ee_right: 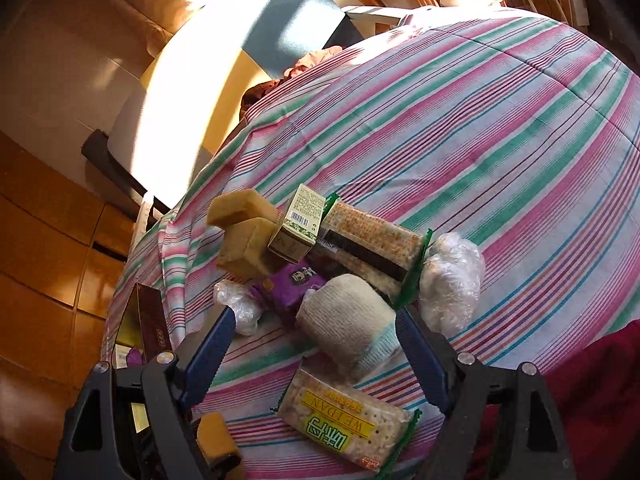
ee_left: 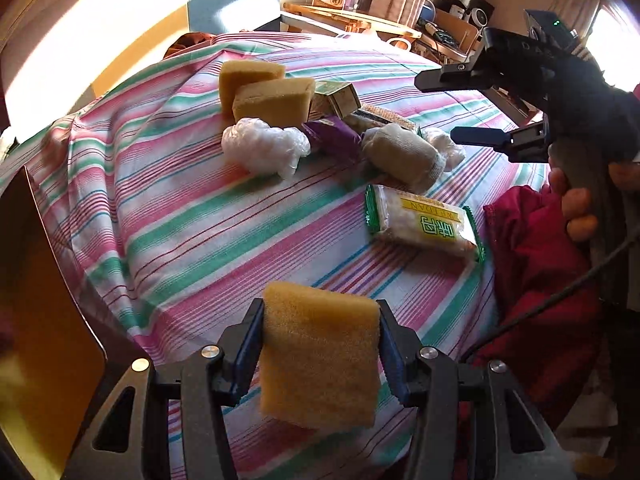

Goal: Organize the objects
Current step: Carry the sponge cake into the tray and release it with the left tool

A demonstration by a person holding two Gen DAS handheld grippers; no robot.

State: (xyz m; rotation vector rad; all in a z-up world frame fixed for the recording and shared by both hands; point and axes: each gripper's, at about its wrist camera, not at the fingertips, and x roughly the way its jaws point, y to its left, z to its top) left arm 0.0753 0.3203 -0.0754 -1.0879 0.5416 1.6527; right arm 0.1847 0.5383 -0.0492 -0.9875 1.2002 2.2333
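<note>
My left gripper (ee_left: 320,316) is shut on a yellow sponge (ee_left: 320,356) and holds it above the striped cloth (ee_left: 180,208). It shows in the right wrist view too (ee_right: 216,440). My right gripper (ee_right: 314,320) is open and empty, hovering over a rolled white sock (ee_right: 348,332); it also shows in the left wrist view (ee_left: 434,106). A pile lies on the cloth: two more yellow sponges (ee_left: 264,92), a small carton (ee_left: 336,100), a purple packet (ee_left: 332,134), white plastic bundles (ee_left: 264,148), the sock (ee_left: 404,154). A cracker pack (ee_left: 424,220) lies nearer.
A second cracker pack (ee_right: 372,244) lies behind the carton (ee_right: 300,220). A red garment (ee_left: 536,264) lies at the cloth's right edge. A dark box (ee_right: 150,320) stands open off the cloth's left edge. A wooden shelf (ee_left: 360,16) with clutter stands far behind.
</note>
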